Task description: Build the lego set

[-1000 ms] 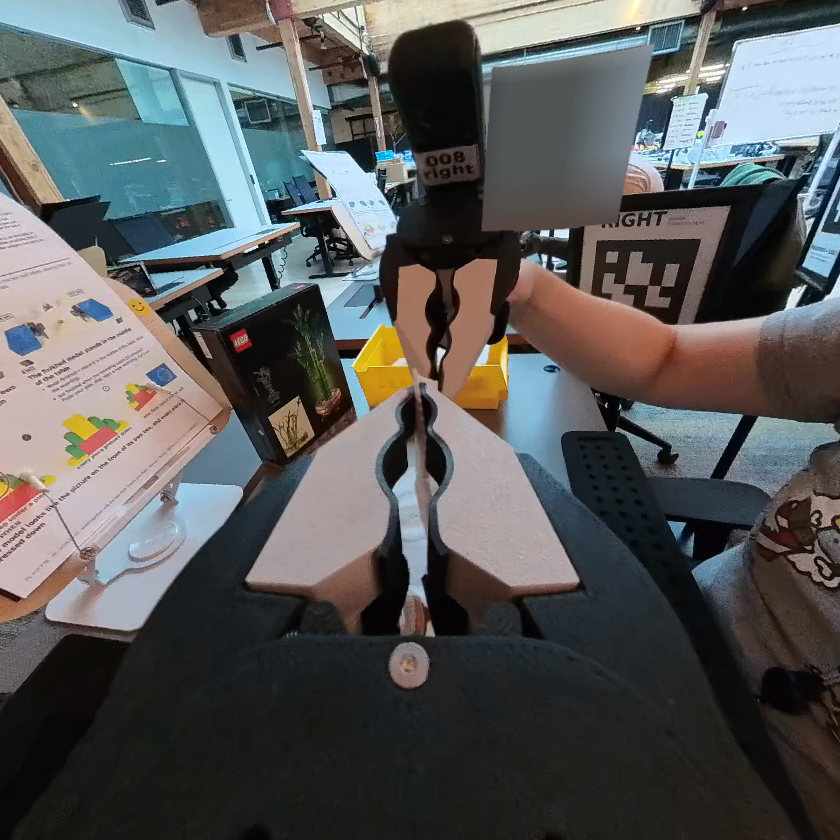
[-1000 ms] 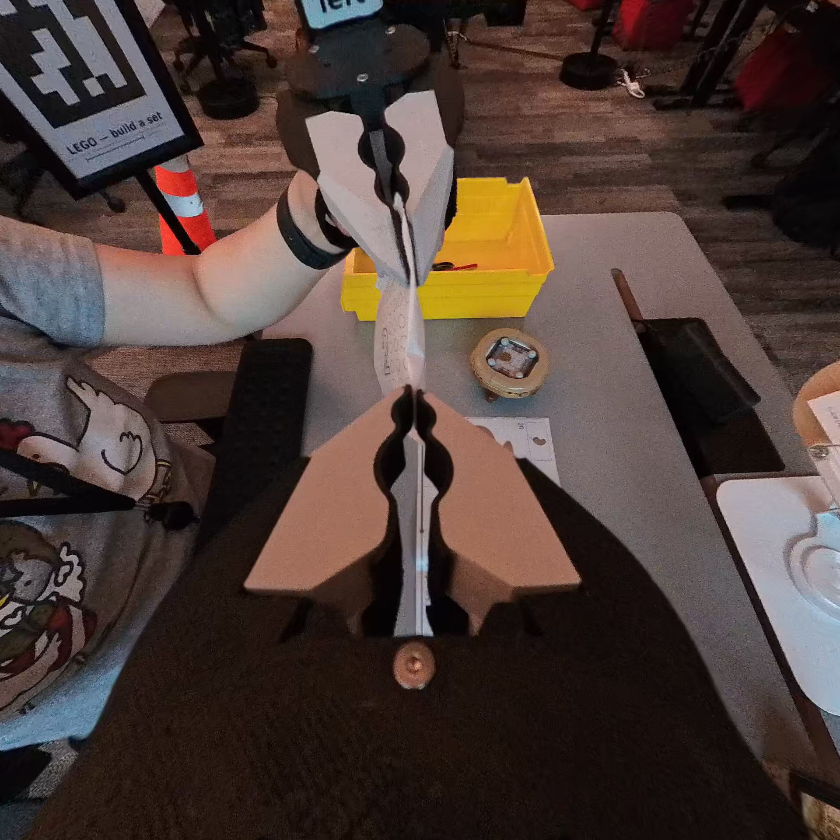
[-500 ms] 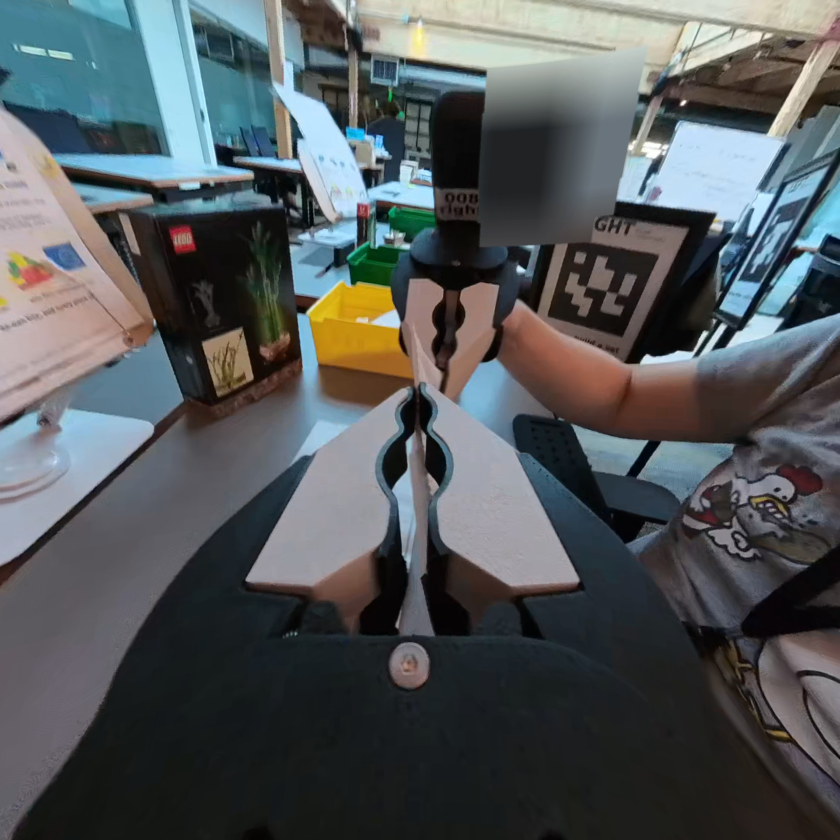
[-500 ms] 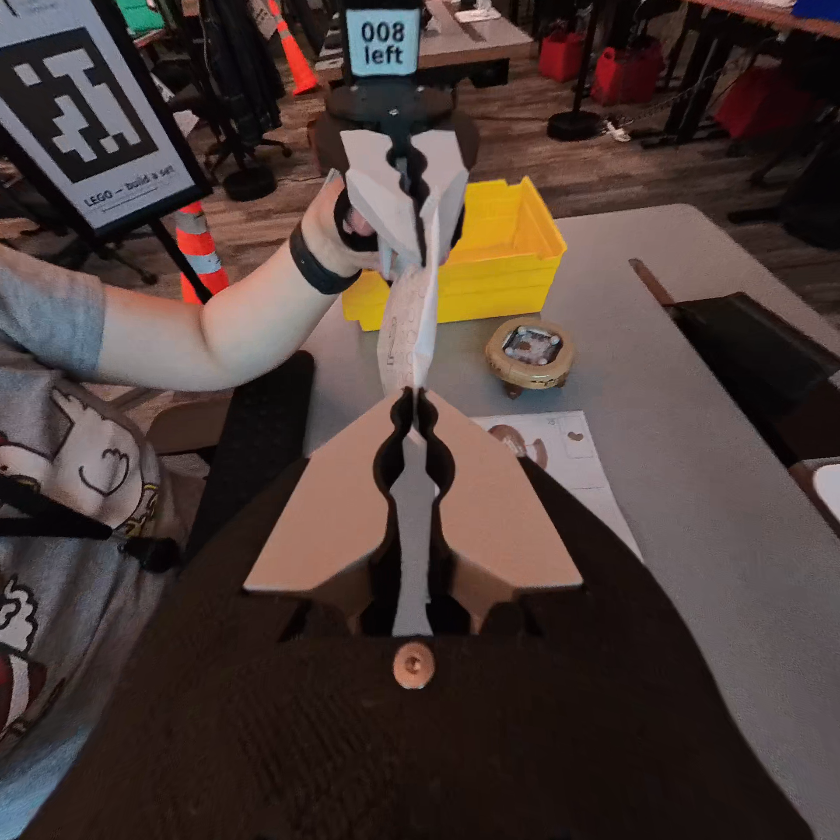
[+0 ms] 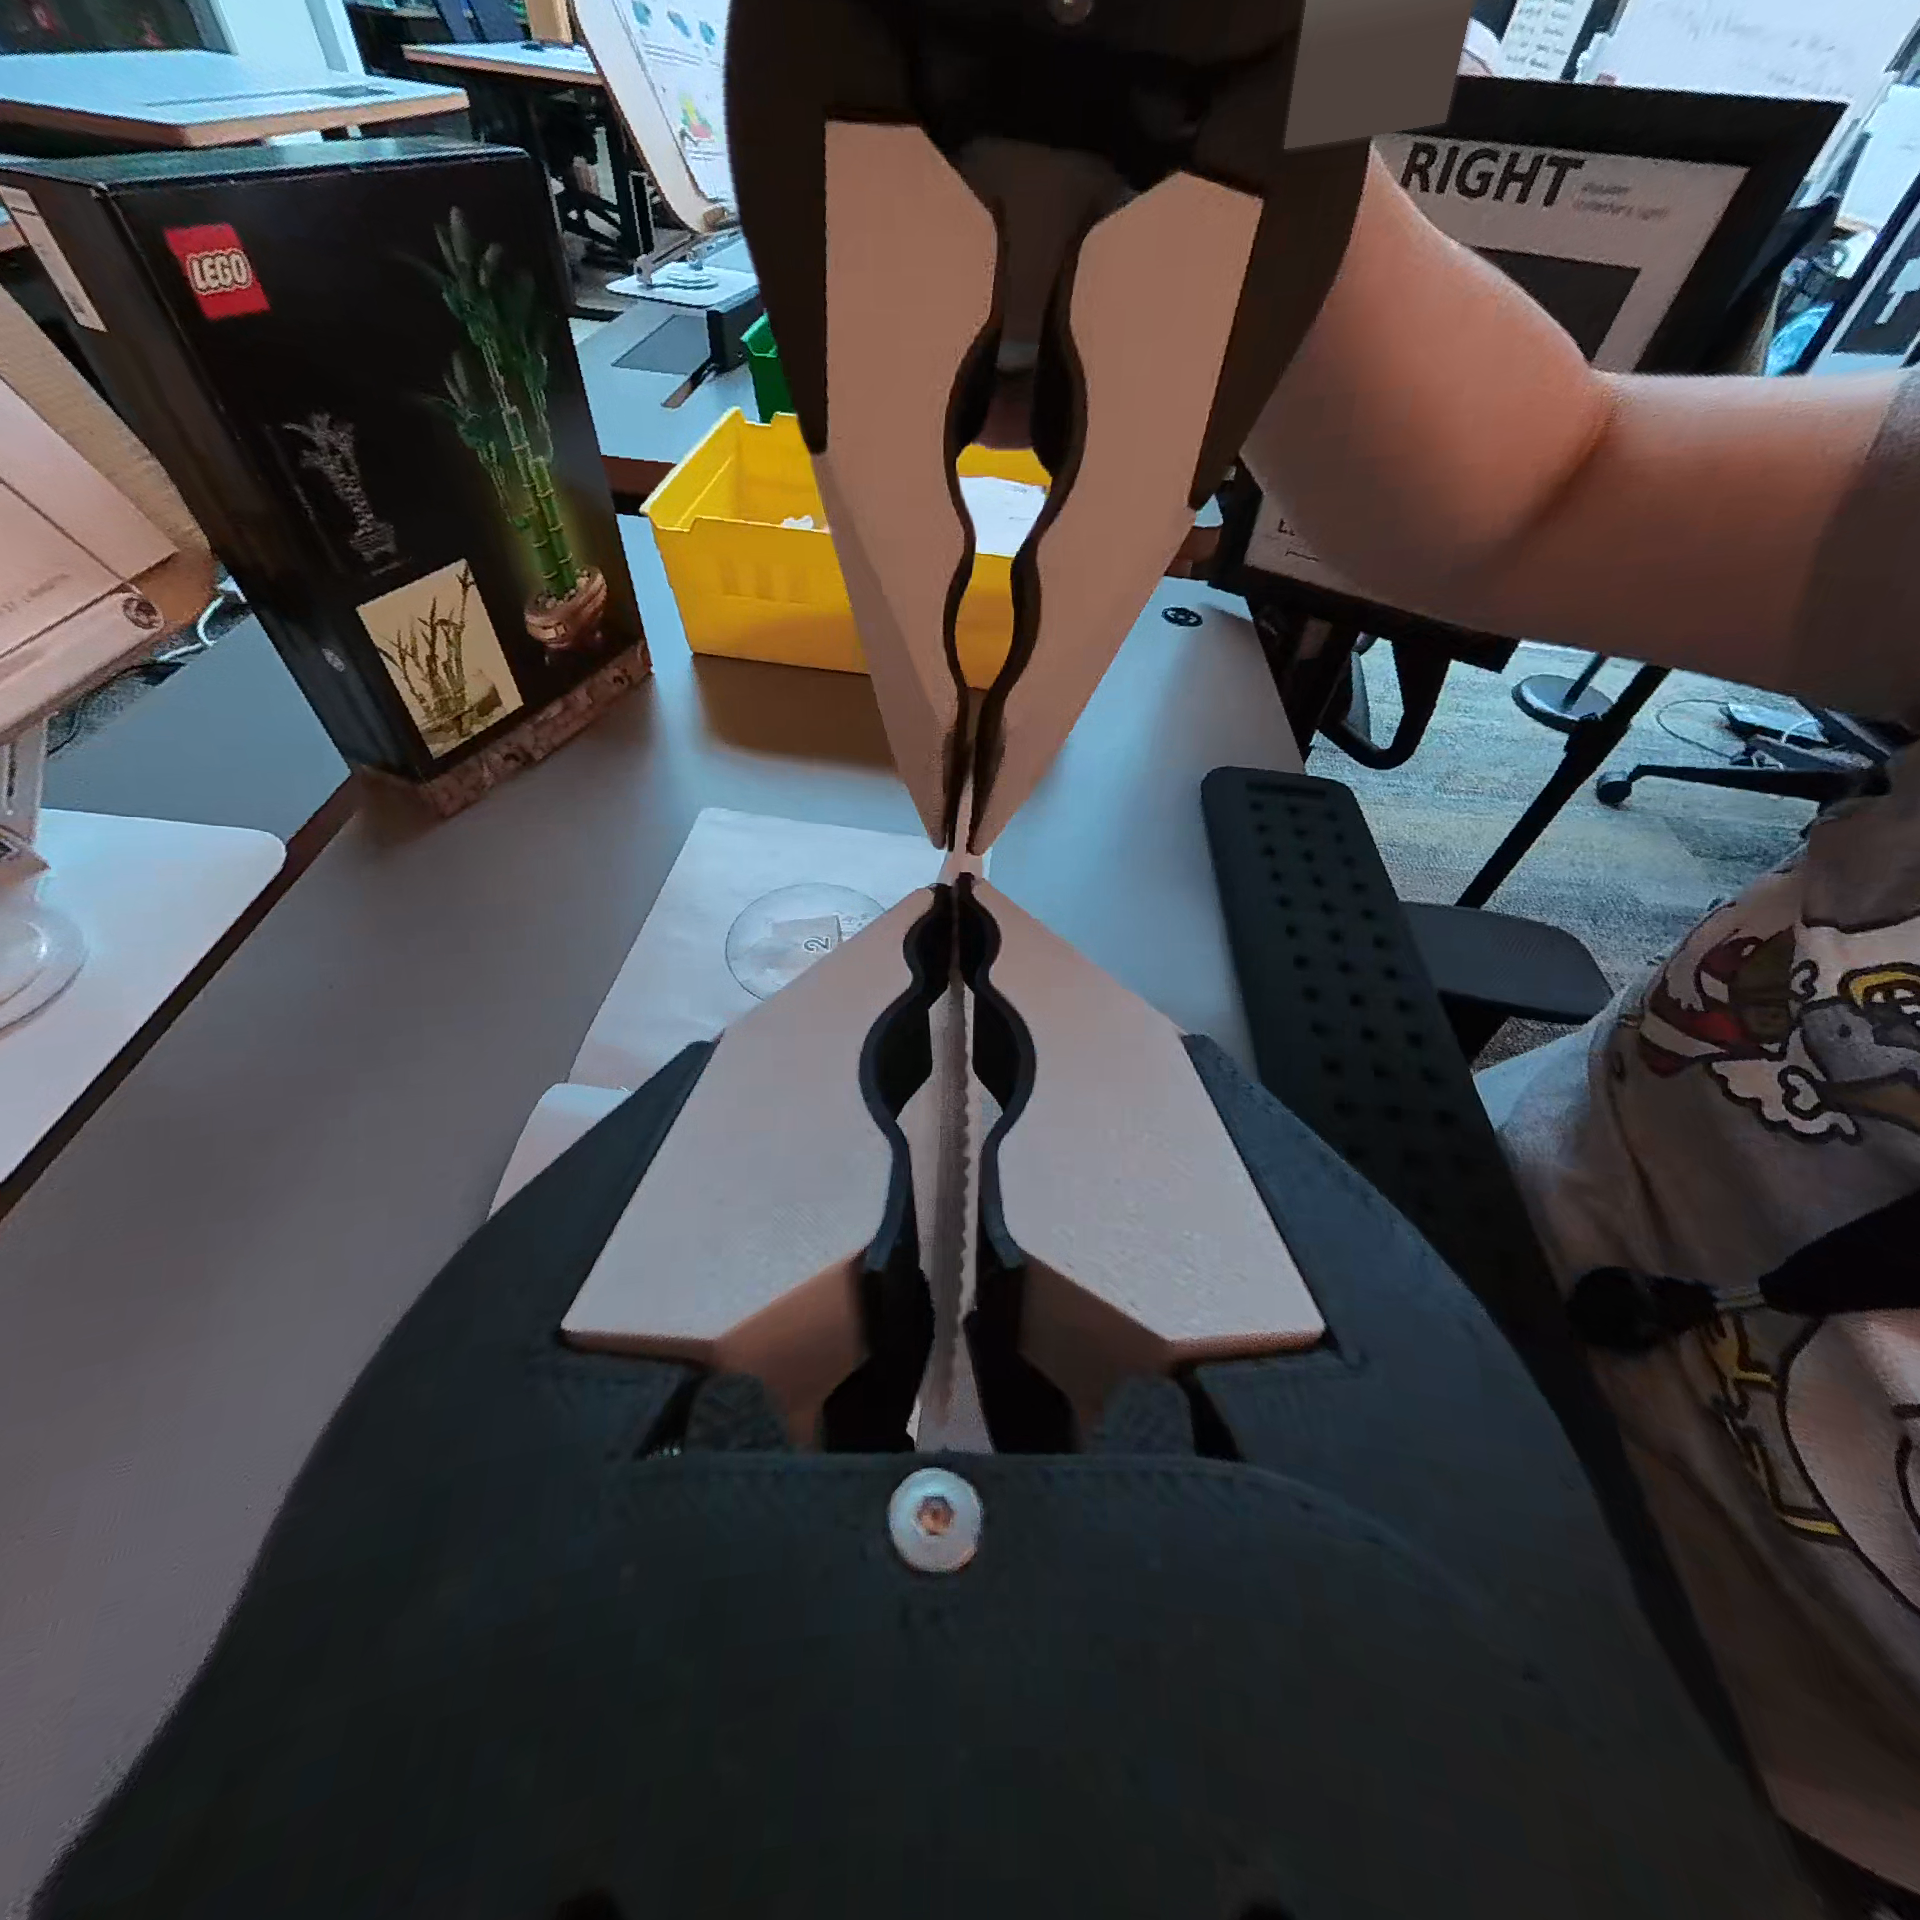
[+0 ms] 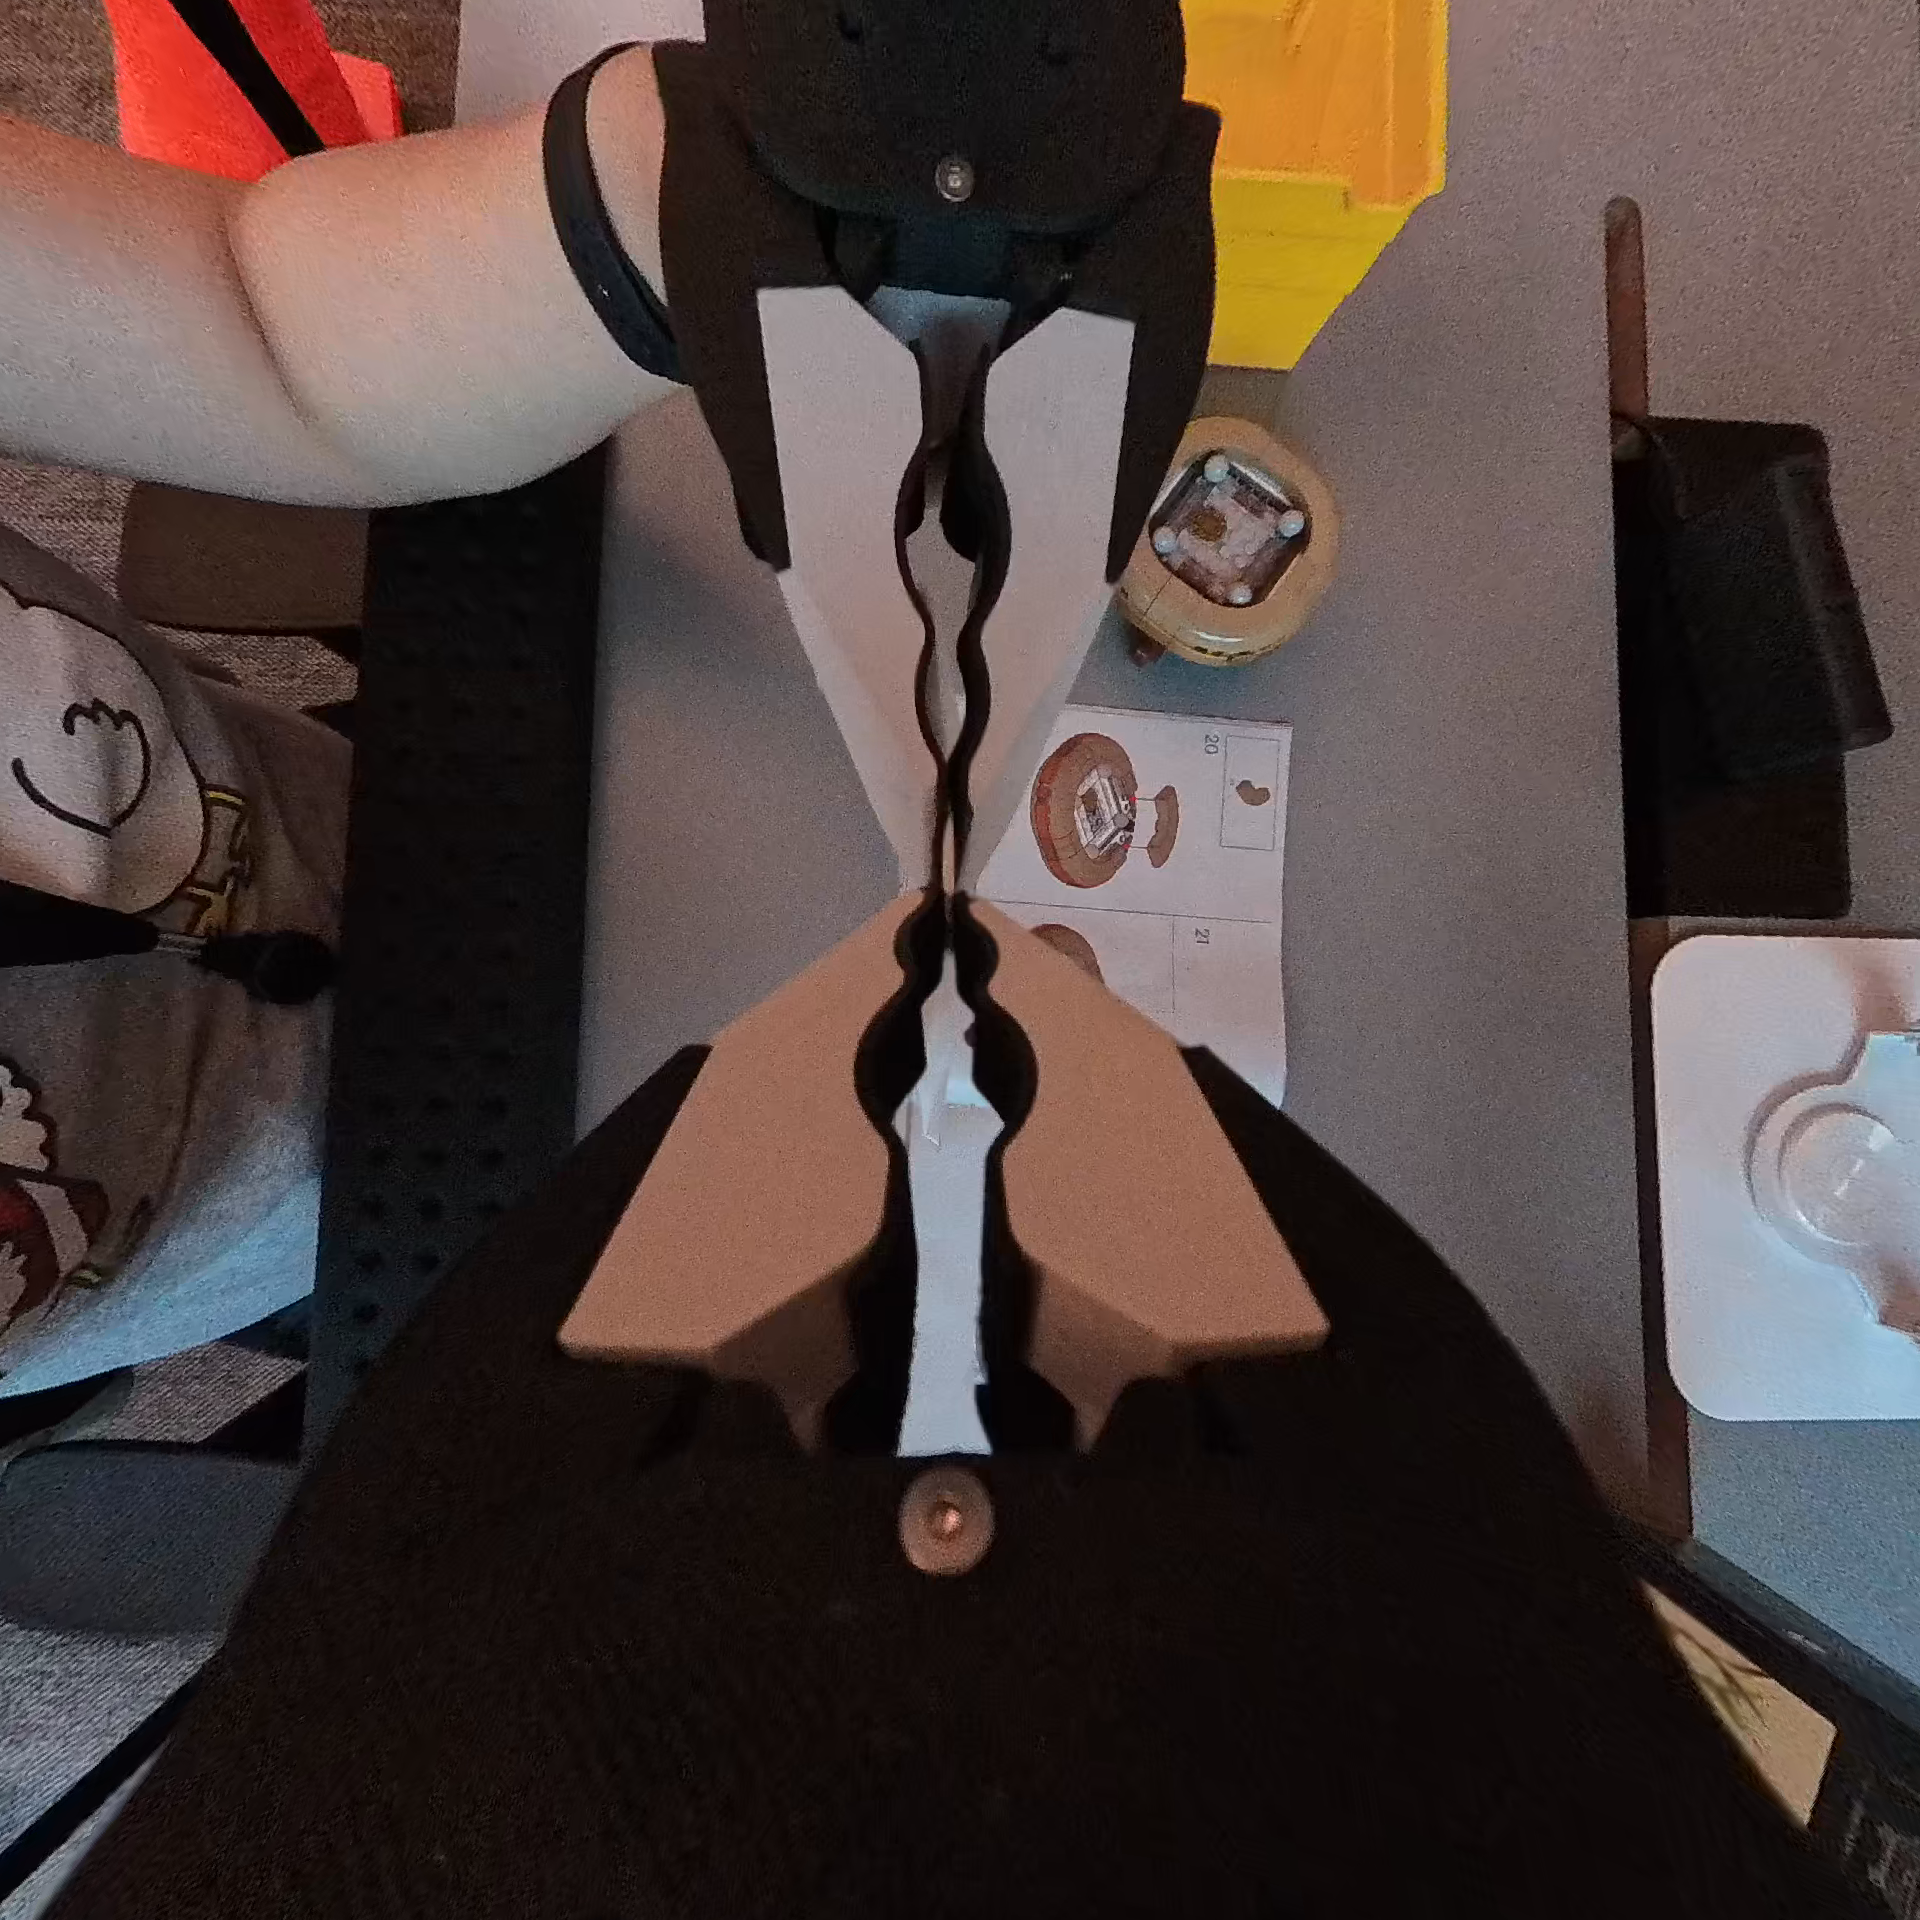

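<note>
Open office room with rows of other desks (image 5: 208, 99) behind, and grey carpet (image 5: 1662, 831) under a black perforated chair armrest (image 5: 1340, 987). Grey desk (image 5: 416, 1039) in front.

At its far edge, a yellow bin (image 5: 748, 561) with a green bin (image 5: 769, 364) behind it. To the left, an upright black set box (image 5: 384, 447) with a red brand logo and bamboo pictures. Flat below the grippers, an instruction booklet (image 6: 1164, 821) open at numbered steps with drawings of a brown round base. Just beyond it, the lego model (image 6: 1226, 551): a tan round base with a grey square core. At the desk's side, a white stand base (image 6: 1766, 1195).

Beside the desk, an orange cone (image 6: 239, 83), and behind the forearm (image 5: 1507, 436) a framed sign (image 5: 1558, 208) with bold lettering and a black-and-white marker.

Above the desk, left gripper (image 5: 954, 894) and right gripper (image 5: 961, 831) nearly tip to tip. Both pinched closed on one white paper bag (image 5: 951, 1195), seen edge-on as a thin strip with a serrated edge.
</note>
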A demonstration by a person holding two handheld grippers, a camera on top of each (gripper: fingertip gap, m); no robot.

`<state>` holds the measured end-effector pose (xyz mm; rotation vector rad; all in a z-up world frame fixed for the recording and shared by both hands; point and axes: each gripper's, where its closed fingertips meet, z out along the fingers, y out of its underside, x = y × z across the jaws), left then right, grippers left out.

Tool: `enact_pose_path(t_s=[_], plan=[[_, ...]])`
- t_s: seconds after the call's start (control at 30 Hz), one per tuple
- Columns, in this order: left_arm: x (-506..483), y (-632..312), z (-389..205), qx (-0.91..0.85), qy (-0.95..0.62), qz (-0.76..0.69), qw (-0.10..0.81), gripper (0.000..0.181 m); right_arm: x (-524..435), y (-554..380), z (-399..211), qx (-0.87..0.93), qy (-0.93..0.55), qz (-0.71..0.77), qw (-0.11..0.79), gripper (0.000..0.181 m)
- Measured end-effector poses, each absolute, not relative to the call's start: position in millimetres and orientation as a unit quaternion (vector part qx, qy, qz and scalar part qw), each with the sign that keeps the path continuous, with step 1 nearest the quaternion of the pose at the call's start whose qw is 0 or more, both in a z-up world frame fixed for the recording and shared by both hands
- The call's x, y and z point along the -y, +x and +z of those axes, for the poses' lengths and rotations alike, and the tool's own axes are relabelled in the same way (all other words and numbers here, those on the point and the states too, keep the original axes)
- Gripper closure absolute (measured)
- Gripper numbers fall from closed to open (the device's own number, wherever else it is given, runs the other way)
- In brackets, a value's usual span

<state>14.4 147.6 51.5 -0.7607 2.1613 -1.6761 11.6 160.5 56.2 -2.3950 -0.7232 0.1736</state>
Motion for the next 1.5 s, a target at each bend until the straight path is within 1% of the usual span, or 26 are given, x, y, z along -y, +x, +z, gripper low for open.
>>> enact_pose_path(t_s=[0.03, 0.1, 0.13, 0.23, 0.43, 0.57, 0.77, 0.87, 0.93, 1.07, 1.13, 1.23, 1.3, 1.4, 1.47, 1.5], plan=[[-148, 14, 52, -0.753, -0.265, -0.583, 0.153, 0.181, -162, 11, 57, 0.275, -0.905, 0.063, 0.319, 0.181], [-148, 13, 52, -0.755, -0.262, -0.581, 0.152, 0.181, -164, 8, 59, 0.269, -0.901, 0.072, 0.332, 0.170], [-146, 11, 52, -0.757, -0.257, -0.583, 0.147, 0.181, -163, 5, 59, 0.267, -0.901, 0.083, 0.332, 0.181], [-144, 11, 51, -0.759, -0.255, -0.581, 0.149, 0.181, -163, 6, 59, 0.270, -0.898, 0.076, 0.340, 0.181], [-143, 8, 53, -0.762, -0.249, -0.577, 0.156, 0.181, -162, 2, 63, 0.253, -0.891, 0.105, 0.362, 0.181], [-143, 9, 49, -0.770, -0.251, -0.565, 0.160, 0.181, -162, 3, 59, 0.249, -0.893, 0.104, 0.362, 0.181], [-141, 7, 45, -0.775, -0.248, -0.561, 0.149, 0.181, -161, 2, 56, 0.242, -0.888, 0.116, 0.373, 0.179], [-139, 3, 41, -0.782, -0.243, -0.557, 0.138, 0.181, -161, -4, 60, 0.229, -0.861, 0.150, 0.428, 0.181], [-135, 3, 33, -0.792, -0.238, -0.546, 0.133, 0.181, -156, -4, 53, 0.217, -0.853, 0.170, 0.444, 0.181], [-130, 13, 6, -0.807, -0.255, -0.520, 0.115, 0.181, -151, 8, 26, 0.204, -0.852, 0.147, 0.459, 0.181], [-127, 16, -3, -0.803, -0.262, -0.527, 0.090, 0.181, -149, 11, 17, 0.198, -0.853, 0.157, 0.456, 0.181], [-124, 18, -16, -0.808, -0.262, -0.522, 0.070, 0.181, -146, 14, 4, 0.190, -0.874, 0.175, 0.411, 0.181], [-124, 21, -21, -0.813, -0.258, -0.516, 0.080, 0.181, -146, 17, -2, 0.199, -0.874, 0.154, 0.416, 0.181], [-124, 23, -22, -0.807, -0.266, -0.522, 0.070, 0.181, -147, 20, -2, 0.186, -0.866, 0.172, 0.432, 0.181], [-124, 21, -21, -0.805, -0.266, -0.527, 0.062, 0.181, -149, 25, -2, 0.180, -0.862, 0.165, 0.443, 0.168], [-124, 22, -22, -0.804, -0.269, -0.526, 0.065, 0.181, -147, 23, -2, 0.184, -0.860, 0.174, 0.443, 0.172]])
